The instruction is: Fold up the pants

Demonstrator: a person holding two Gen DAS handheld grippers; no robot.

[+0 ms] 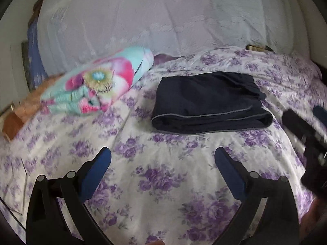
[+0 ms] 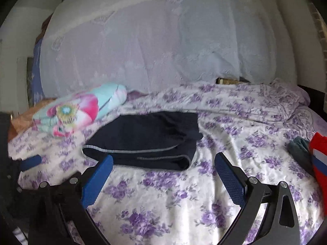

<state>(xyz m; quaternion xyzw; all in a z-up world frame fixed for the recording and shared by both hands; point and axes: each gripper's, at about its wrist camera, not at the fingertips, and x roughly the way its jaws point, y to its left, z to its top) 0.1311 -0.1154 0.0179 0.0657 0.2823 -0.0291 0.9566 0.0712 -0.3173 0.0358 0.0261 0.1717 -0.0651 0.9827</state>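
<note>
Bare floral bed [image 1: 163,183] stretches near the folded dark pants [image 1: 208,102], giving open passage. A colourful rolled blanket [image 1: 98,85] blocks the far left; red clothing [image 2: 318,163] crowds the right edge; lace curtain [image 1: 163,20] closes the far side.

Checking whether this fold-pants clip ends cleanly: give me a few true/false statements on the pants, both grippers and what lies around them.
1. The dark navy pants lie folded into a compact rectangle on the floral bedsheet. True.
2. The left gripper is clamped on the pants. False: it is open, short of them.
3. The right gripper is open and holds nothing. True.
4. A colourful folded blanket lies on top of the pants. False: it lies apart, to their left.
5. A red garment lies at the right edge in the right wrist view. True.
</note>
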